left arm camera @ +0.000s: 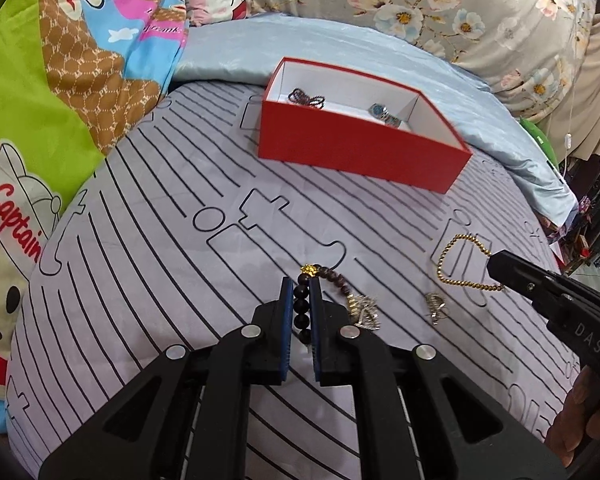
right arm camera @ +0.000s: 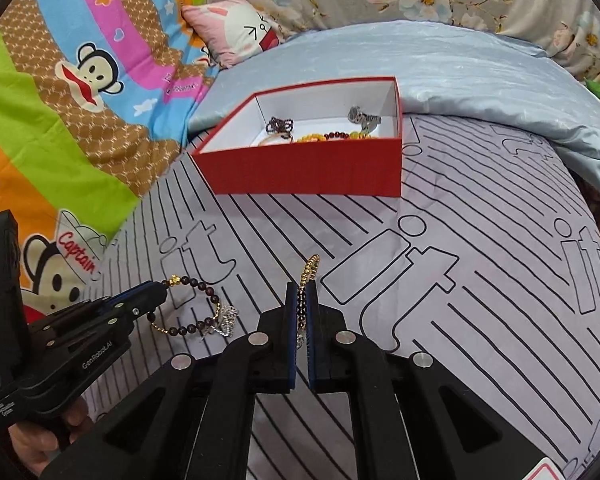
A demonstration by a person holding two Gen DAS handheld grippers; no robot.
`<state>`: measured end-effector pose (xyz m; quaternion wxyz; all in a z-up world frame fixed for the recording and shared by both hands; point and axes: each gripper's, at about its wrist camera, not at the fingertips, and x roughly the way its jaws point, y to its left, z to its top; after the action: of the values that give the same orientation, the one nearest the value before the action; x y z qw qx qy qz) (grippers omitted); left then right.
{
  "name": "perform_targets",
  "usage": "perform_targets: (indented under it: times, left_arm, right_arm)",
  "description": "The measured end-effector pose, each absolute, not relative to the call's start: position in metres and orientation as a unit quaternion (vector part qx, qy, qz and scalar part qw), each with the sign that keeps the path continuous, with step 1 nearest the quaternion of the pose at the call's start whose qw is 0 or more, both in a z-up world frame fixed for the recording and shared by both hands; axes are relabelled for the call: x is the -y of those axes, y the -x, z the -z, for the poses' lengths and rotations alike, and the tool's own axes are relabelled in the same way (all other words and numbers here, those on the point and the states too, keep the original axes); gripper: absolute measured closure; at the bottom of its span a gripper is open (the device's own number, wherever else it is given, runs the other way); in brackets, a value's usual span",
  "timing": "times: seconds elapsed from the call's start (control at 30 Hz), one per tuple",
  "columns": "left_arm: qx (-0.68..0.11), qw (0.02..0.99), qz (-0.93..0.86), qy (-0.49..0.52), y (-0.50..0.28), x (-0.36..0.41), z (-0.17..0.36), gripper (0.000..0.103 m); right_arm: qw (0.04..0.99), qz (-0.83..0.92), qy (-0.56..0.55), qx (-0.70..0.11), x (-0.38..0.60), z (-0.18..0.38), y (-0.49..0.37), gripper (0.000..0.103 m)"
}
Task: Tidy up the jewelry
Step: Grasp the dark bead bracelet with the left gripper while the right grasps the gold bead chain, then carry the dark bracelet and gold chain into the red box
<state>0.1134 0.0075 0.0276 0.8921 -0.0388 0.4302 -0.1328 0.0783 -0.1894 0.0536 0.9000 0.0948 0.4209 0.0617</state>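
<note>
An open red box (left arm camera: 352,150) with a white inside stands on the striped bedsheet; it also shows in the right wrist view (right arm camera: 308,170). In it lie a dark bracelet (left arm camera: 306,98), a watch (left arm camera: 384,114) and an orange bead bracelet (right arm camera: 320,136). My left gripper (left arm camera: 302,286) is shut on a dark bead bracelet (left arm camera: 332,274) that lies on the sheet. My right gripper (right arm camera: 302,288) is shut on a gold bead bracelet (right arm camera: 310,266), seen from the left wrist view (left arm camera: 452,260). Silver pieces (left arm camera: 364,308) lie between the two bracelets.
A small silver ornament (left arm camera: 436,304) lies on the sheet to the right of the left gripper. A light blue satin pillow (right arm camera: 480,80) lies behind the box. A cartoon monkey quilt (left arm camera: 40,100) is bunched at the left. A floral cover (left arm camera: 480,8) is at the back.
</note>
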Motion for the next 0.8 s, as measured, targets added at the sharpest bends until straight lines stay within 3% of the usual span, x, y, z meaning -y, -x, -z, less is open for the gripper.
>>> perform_targets:
  times: [0.8]
  left_arm:
    - [-0.372, 0.91, 0.185, -0.006, -0.118, 0.036, -0.111, 0.095]
  right_arm:
    - [0.923, -0.087, -0.091, -0.363, 0.187, -0.115, -0.072, 0.099]
